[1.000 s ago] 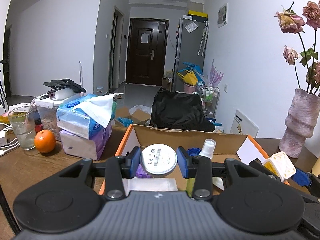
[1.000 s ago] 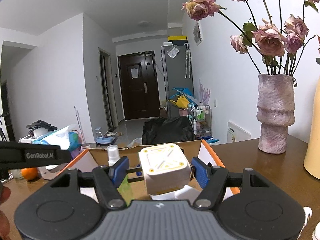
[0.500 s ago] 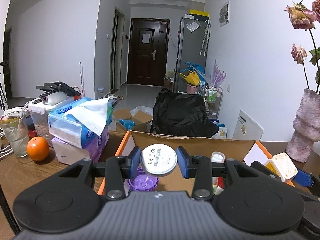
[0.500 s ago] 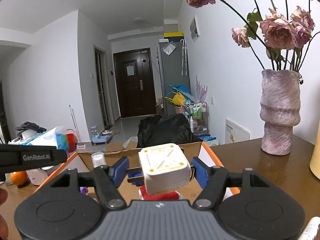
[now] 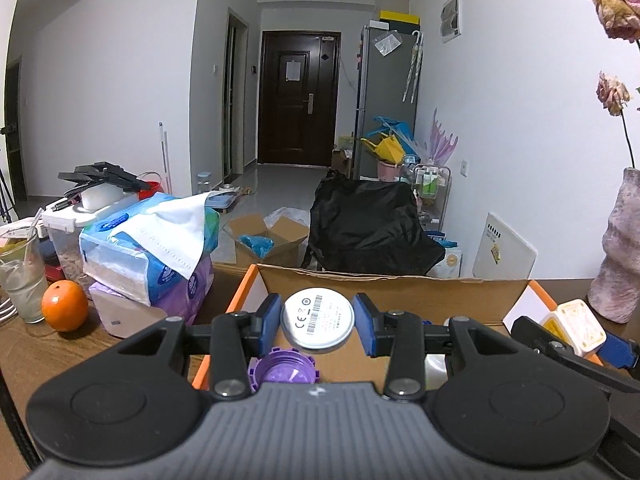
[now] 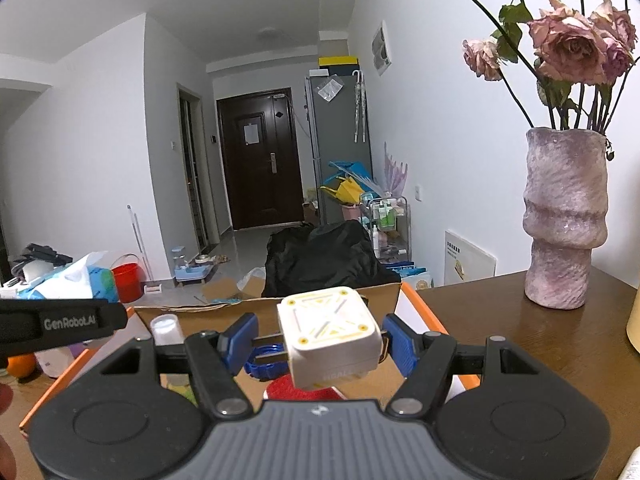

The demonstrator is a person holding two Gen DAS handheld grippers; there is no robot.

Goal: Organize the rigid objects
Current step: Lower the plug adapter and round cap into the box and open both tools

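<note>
My left gripper [image 5: 318, 318] is shut on a round white disc with a barcode label [image 5: 318, 319], held above the open cardboard box [image 5: 392, 292]. A purple cap [image 5: 282, 368] lies in the box just below it. My right gripper [image 6: 320, 338] holds a white cube charger with yellow marks [image 6: 332, 334], its prongs pointing left; it hangs over the same box [image 6: 340, 300]. A small gap shows beside the right pad. The charger also shows in the left wrist view [image 5: 576, 326]. A red thing [image 6: 300, 390], a blue ring [image 6: 266, 358] and a spray bottle [image 6: 166, 328] sit in the box.
Tissue packs [image 5: 152, 248], an orange [image 5: 64, 311] and a glass with a straw [image 5: 22, 276] stand on the wooden table left of the box. A pink vase of dried roses [image 6: 564, 220] stands at the right. A black bag [image 5: 372, 232] lies on the floor beyond.
Both grippers have moved forward over the box with their objects still in them. The view into the box has shifted; the purple cap and the red thing now show below.
</note>
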